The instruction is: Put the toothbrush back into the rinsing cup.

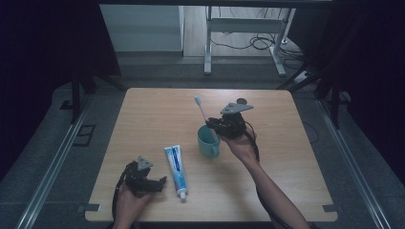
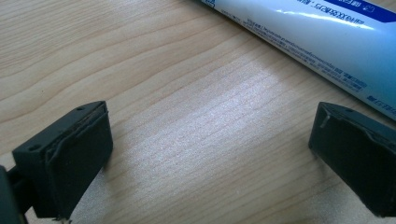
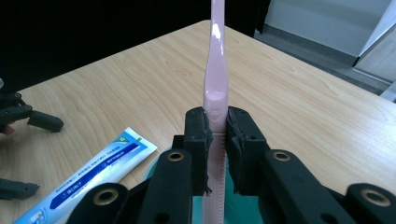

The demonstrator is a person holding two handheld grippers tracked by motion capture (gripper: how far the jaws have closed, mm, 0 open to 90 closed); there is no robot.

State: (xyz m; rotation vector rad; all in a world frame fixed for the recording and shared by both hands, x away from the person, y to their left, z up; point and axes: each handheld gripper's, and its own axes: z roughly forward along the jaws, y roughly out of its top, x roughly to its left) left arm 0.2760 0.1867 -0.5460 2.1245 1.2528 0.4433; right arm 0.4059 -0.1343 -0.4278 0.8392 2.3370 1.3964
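Pink toothbrush point(image 3: 217, 70) is clamped upright by right tool point(image 3: 217, 135) above teal cup point(image 1: 208, 141); left tool point(image 2: 210, 154) is held open beside toothpaste tube point(image 2: 322, 42).

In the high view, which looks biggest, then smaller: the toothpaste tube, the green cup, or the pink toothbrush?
Largest to smallest, as they look in the high view:
1. toothpaste tube, the longest and broad.
2. green cup, shorter but wider.
3. pink toothbrush, thin, and its lower part is hidden at the cup.
The tube lies nearer the camera, so first and second are unsure.

Overhead and tool-close views — shared toothpaste tube point(image 1: 175, 169).
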